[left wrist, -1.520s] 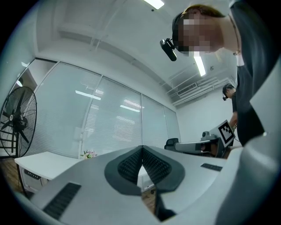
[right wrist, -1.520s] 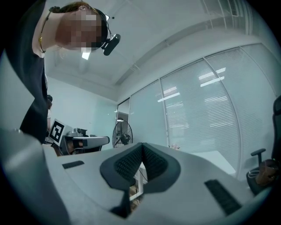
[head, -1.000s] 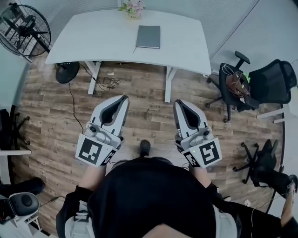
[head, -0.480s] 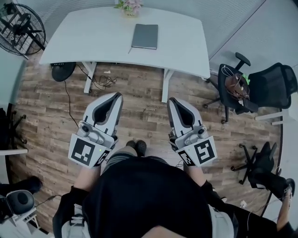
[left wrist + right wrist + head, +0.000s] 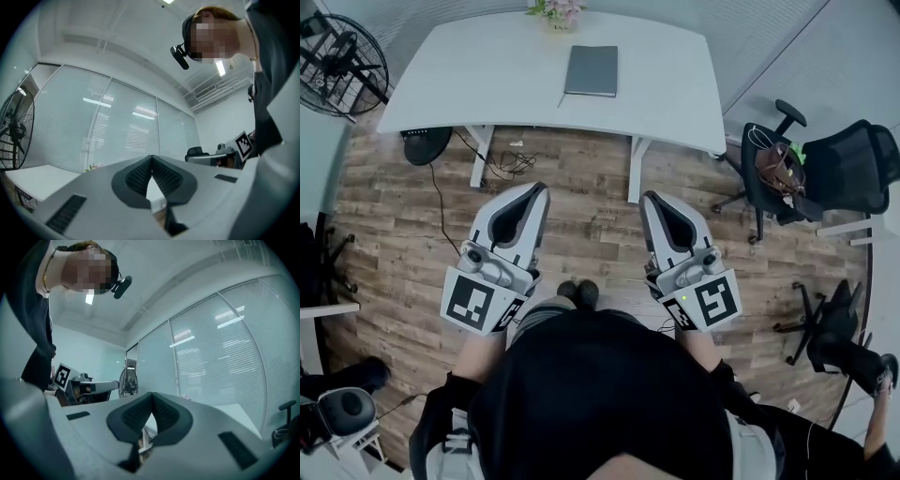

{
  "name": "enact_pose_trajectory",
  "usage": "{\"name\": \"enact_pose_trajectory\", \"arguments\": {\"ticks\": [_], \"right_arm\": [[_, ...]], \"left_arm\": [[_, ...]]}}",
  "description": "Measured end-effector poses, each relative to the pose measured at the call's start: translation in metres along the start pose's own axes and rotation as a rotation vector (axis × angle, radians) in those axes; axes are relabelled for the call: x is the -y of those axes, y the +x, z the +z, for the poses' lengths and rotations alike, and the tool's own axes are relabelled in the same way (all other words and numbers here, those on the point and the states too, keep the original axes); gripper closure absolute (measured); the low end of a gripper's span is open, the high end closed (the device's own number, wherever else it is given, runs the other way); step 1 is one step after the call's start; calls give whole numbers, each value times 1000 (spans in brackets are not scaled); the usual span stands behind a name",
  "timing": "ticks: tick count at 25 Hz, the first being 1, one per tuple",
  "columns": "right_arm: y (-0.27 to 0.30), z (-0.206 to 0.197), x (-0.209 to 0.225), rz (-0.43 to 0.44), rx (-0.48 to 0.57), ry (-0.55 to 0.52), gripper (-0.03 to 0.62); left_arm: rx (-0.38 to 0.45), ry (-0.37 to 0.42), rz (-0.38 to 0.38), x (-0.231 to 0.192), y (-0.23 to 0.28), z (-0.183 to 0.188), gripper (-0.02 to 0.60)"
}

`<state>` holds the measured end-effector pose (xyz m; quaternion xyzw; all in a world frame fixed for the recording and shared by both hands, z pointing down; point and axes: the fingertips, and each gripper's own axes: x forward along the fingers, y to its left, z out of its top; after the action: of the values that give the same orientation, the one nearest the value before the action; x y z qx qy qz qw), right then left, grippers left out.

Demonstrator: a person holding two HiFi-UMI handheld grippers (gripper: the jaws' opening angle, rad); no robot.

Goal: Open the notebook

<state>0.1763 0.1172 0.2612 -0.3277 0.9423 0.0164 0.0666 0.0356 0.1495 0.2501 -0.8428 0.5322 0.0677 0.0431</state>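
Desk (image 5: 469, 80): white, at the far side of the room. We stand well back from it on the wood floor (image 5: 581, 169).

Notebook (image 5: 592, 70): lies flat on the desk, right of centre and toward the far edge. Its dark grey cover is up and closed. A small pot of flowers (image 5: 555, 11) sits just beyond its far left corner.

Left gripper (image 5: 541, 190): held in front of the waist, pointing toward the desk. Its own view shows the ribbed pads meeting at the tips, so the jaws are closed with nothing between them. It is well apart from the notebook.

Right gripper (image 5: 649, 198): level with the left one, a gap of floor between them, also aimed at the desk. Its jaws are fully closed, pad against pad, and empty.

Marker cubes: one on the near end of each gripper, left (image 5: 476, 302) and right (image 5: 713, 302), close to our body.

Surroundings: a standing fan (image 5: 337, 58) at far left, off the desk's left end. Loose cables (image 5: 511, 167) lie on the floor under the desk. Two black office chairs stand at right; the one nearer the desk (image 5: 766, 183) carries a brown bag (image 5: 776, 169), and the other (image 5: 848, 169) is just right of it.
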Motion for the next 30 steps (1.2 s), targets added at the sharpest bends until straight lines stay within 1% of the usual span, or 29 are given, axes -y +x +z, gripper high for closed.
{"name": "enact_pose_trajectory", "arguments": {"ticks": [12,15,19,22,25,30], "right_arm": [[-9,-6,10,19,-10,-9,591],[-6,-9,13,23,-12,-9,591],[0,-8,15,31,-2,-15,591],[6,-8,20,29,4,-22,591],[13,-7,25,21,19,-30,591],[36,-13,42,4,11,5,591]], "left_arm": [[-18,3,36,10,2,-9,569],[-24,-4,45,8,-1,-10,569],[-17,8,61,0,1,-9,569],[-1,13,53,-4,9,-6,569],[-11,21,43,-14,15,-13,569],[-17,39,20,-33,37,-19,569]]}}
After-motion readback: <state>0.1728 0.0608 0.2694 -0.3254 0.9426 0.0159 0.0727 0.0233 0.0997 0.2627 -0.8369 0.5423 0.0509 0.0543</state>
